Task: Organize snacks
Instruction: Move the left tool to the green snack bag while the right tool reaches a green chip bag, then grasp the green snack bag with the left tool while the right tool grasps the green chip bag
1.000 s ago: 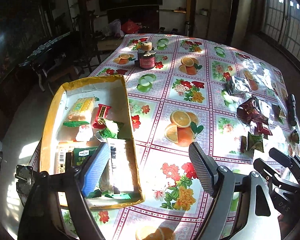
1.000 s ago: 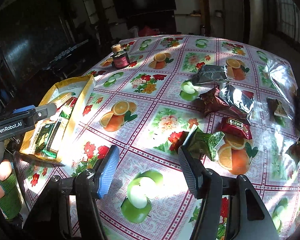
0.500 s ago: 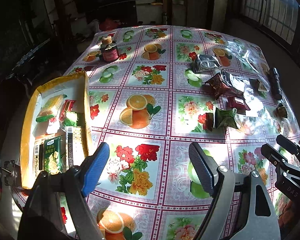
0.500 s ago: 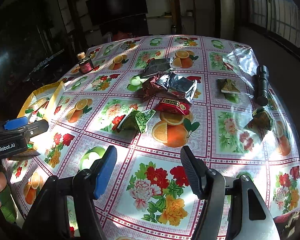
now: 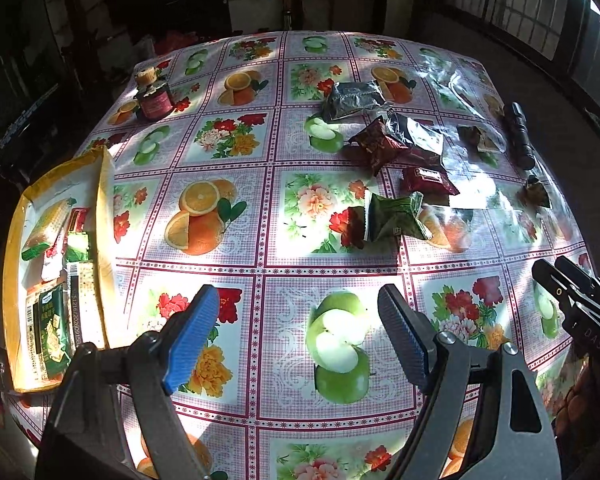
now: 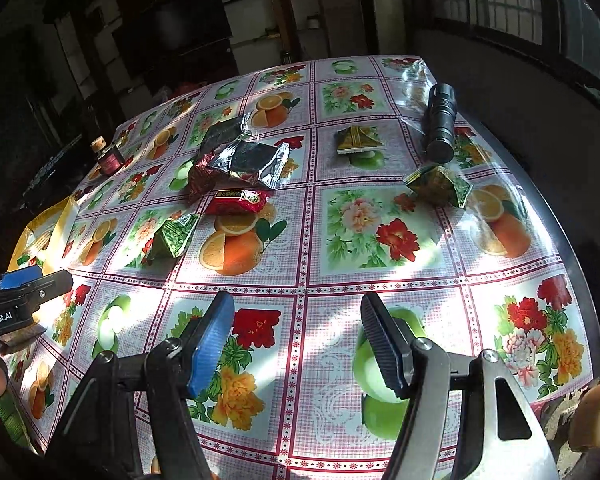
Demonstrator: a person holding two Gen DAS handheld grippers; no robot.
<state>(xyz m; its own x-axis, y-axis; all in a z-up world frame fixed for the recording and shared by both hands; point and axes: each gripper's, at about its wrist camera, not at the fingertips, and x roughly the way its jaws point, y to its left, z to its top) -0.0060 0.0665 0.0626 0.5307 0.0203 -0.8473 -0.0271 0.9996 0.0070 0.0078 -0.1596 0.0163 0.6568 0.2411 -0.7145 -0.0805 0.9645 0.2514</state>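
Observation:
Loose snack packets lie on the fruit-print tablecloth: a green one point(image 5: 396, 218) point(image 6: 174, 236), a red one point(image 5: 428, 180) point(image 6: 238, 202), a dark red one point(image 5: 380, 146), silver foil ones point(image 5: 356, 98) point(image 6: 252, 158), and green-gold ones point(image 6: 358, 140) point(image 6: 440, 184). A yellow-rimmed box point(image 5: 102, 200) at the left holds several snacks point(image 5: 52, 332). My left gripper point(image 5: 296, 334) is open and empty over the table's near side. My right gripper point(image 6: 298, 338) is open and empty, near the table's front right.
A small dark jar with a cork lid point(image 5: 153, 96) stands at the far left. A black flashlight point(image 5: 520, 136) point(image 6: 440, 122) lies near the right edge. The table edge point(image 6: 572, 256) curves close on the right. Dark furniture stands behind.
Both grippers have swung right, away from the box and toward the loose packets. The box has slid to the left edge of both views. Both stay open and empty.

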